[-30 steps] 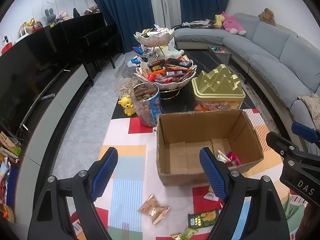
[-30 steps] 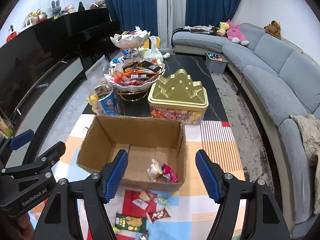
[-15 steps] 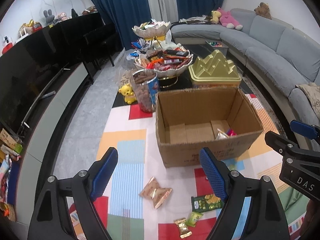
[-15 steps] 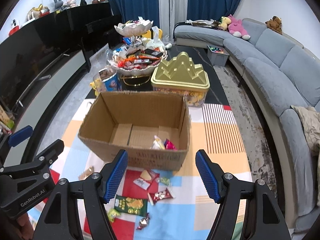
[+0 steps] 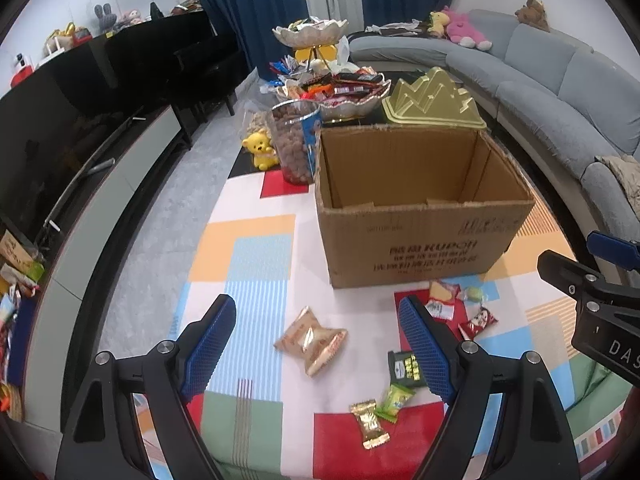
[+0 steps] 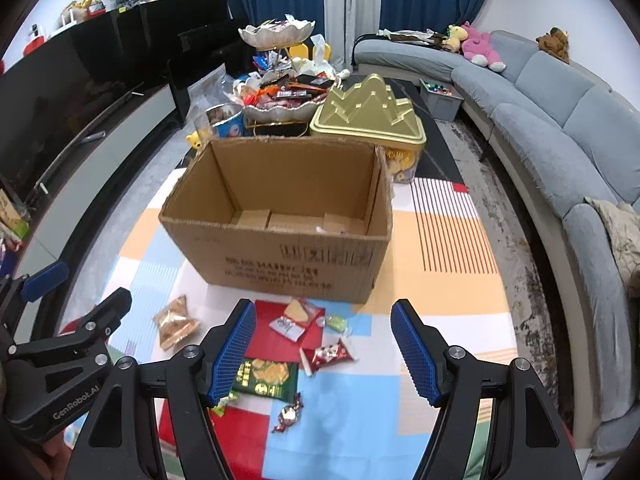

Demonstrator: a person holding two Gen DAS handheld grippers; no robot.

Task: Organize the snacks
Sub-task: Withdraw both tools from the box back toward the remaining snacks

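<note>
The patchwork mat (image 5: 256, 240) covers the table surface, with the open cardboard box (image 5: 420, 236) standing on it, upright, flaps open; its floor is mostly hidden from both my views. Behind the box sit the gold-lidded tin (image 6: 368, 116), the tiered snack stand (image 6: 280, 96) and a clear tub of nuts (image 5: 294, 140). Loose snacks lie on the mat in front of the box: a tan twin pack (image 5: 310, 338), a dark green packet (image 6: 266, 374), a red wrapper (image 6: 330, 354), a yellow-and-white packet (image 6: 294, 316) and a gold candy (image 5: 370, 424). My left gripper (image 5: 316, 344) hangs above the tan pack, fingers apart, empty. My right gripper (image 6: 324, 350) hangs over the red wrapper, fingers apart, empty.
</note>
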